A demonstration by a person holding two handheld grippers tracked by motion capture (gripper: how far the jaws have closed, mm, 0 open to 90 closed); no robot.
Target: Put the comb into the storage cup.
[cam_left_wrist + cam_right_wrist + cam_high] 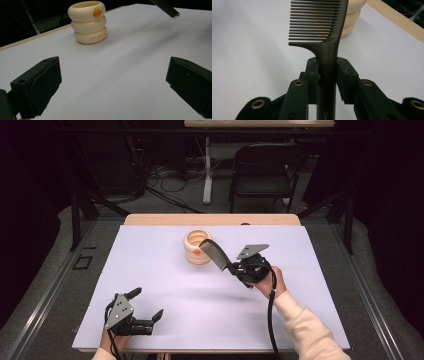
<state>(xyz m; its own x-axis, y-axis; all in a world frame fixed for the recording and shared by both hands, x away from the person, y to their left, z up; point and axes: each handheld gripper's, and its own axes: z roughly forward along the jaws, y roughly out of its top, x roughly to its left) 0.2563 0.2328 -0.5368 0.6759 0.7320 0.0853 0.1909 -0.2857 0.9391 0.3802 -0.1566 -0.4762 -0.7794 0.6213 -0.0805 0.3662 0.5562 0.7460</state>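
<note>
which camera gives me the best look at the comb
The right gripper view: the comb sits close up, its teeth sharp, its handle clamped between the fingers. The high view shows it small, reaching toward the holder. The left gripper view catches just its tip.

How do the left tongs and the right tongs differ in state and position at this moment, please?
The left tongs stand wide open and hold nothing, while the right tongs are shut on the handle of the dark plastic comb. The left tongs sit near the table's front edge; the right tongs are farther in, near the cream ringed holder. Both have black jaws.
</note>
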